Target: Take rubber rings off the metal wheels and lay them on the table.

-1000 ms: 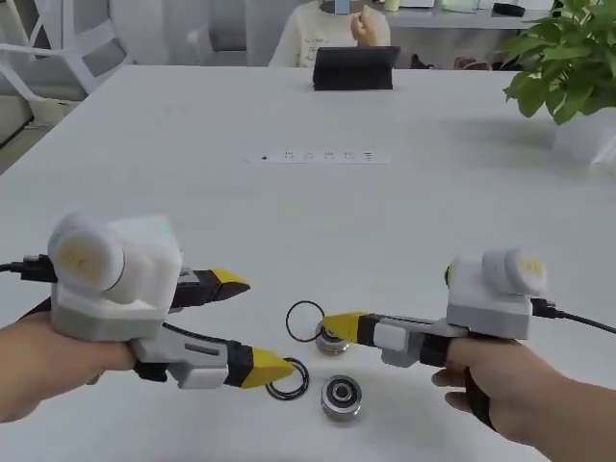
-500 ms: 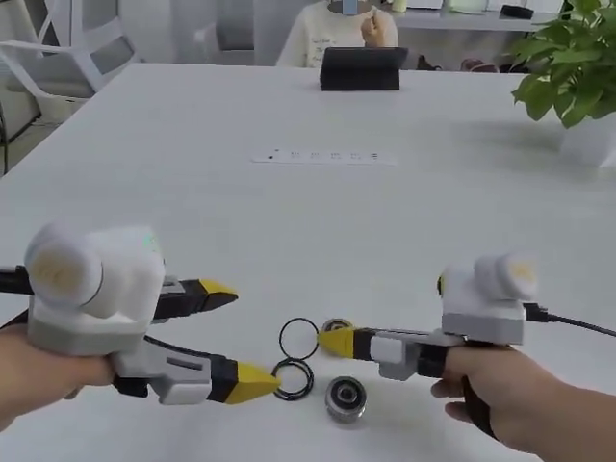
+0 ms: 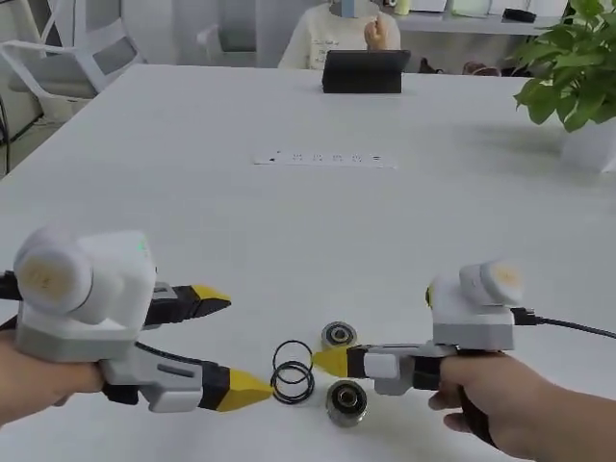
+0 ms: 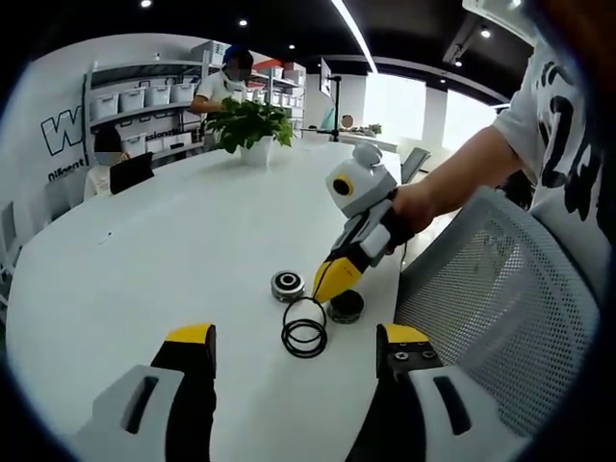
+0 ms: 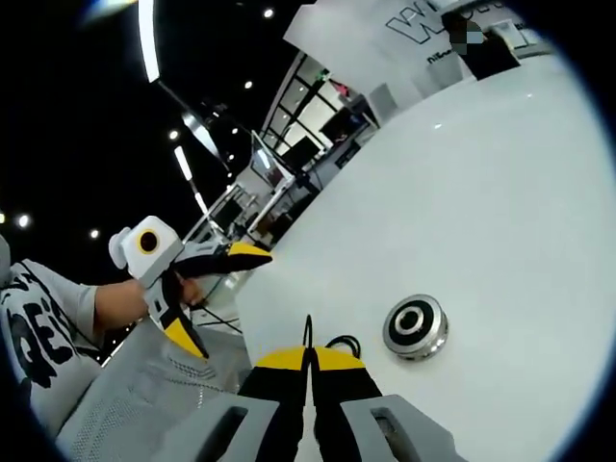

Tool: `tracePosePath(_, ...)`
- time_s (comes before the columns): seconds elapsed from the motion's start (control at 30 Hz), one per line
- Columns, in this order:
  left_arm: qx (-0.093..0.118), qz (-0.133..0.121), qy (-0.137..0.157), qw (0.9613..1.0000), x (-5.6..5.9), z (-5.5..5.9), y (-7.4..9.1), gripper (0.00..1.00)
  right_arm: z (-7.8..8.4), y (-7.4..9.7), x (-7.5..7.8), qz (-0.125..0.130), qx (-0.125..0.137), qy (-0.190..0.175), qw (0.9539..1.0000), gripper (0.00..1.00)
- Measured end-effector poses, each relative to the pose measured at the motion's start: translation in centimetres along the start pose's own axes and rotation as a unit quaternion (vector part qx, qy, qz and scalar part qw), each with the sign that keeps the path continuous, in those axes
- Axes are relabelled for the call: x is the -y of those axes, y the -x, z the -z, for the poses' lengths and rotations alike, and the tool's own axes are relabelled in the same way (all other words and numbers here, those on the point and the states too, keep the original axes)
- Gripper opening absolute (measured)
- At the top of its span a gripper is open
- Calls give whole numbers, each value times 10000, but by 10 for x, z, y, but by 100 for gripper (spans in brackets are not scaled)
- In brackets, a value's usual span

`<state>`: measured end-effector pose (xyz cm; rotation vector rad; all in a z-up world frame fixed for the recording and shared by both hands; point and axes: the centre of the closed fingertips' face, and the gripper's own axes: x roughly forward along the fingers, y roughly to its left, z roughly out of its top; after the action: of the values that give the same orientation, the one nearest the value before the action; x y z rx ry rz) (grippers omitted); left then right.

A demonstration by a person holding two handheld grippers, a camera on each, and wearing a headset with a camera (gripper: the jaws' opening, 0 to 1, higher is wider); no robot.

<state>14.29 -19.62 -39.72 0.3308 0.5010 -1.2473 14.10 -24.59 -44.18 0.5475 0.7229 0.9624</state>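
Right gripper [image 3: 327, 361] is clamped tight on a ring [image 5: 308, 333], which overlaps a second ring [image 3: 293, 385] lying on the worktop [image 3: 289, 221]. Left gripper [image 3: 228, 343] has its jaws spread wide with nothing in them, just left of the rings. Far wheel [image 3: 338, 334] and near wheel [image 3: 346, 397] sit right beside them.

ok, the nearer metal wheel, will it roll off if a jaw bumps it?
The nearer metal wheel lies flat on the table, so a bump would likely slide it, not roll it. It looks like solid metal: probably stiff and heavy for its size. Its shiny rim may slip between jaws.
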Motion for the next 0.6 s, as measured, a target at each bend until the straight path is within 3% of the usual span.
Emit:
tracePosePath(0.27, -31, -3, 19, 10000, 0, 3, 2, 65, 10, -8, 2, 47, -285, 12, 9996, 0)
tracePosePath(0.6, -51, -21, 58, 10000, 0, 6, 4, 65, 14, -9, 8, 224, -385, 37, 9990, 0)
